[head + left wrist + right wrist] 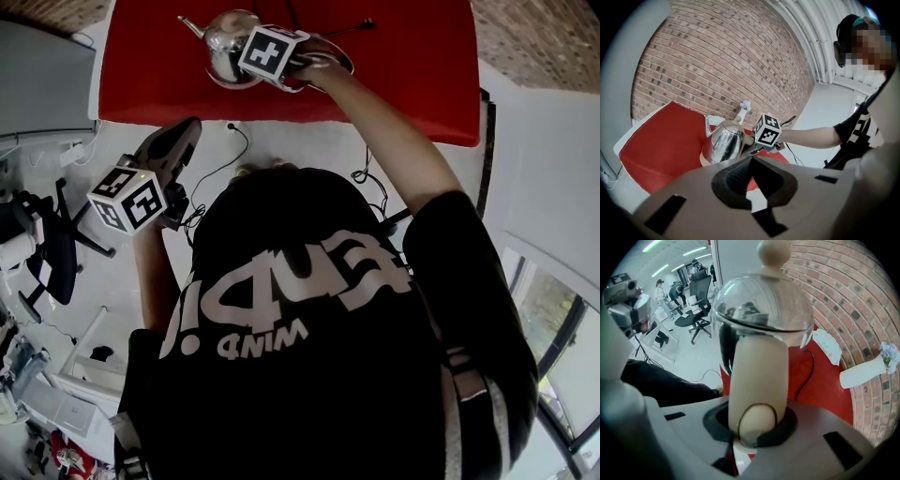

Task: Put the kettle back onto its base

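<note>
the kettle (223, 36) stands toward the far side of the red table (412, 75), its body over a pale base (703, 162). whether it sits fully down on that base cannot be told. the right gripper (757, 430) points steeply down at the table, its jaws narrow and clamped on the kettle's cream handle (759, 371). the left gripper (751, 163) hangs off the table's near edge, jaws together with nothing between them. a black cord (808, 371) lies on the table.

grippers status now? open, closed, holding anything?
left gripper: jaws closed, nothing between them.
right gripper: jaws closed on the cream handle of the kettle.
</note>
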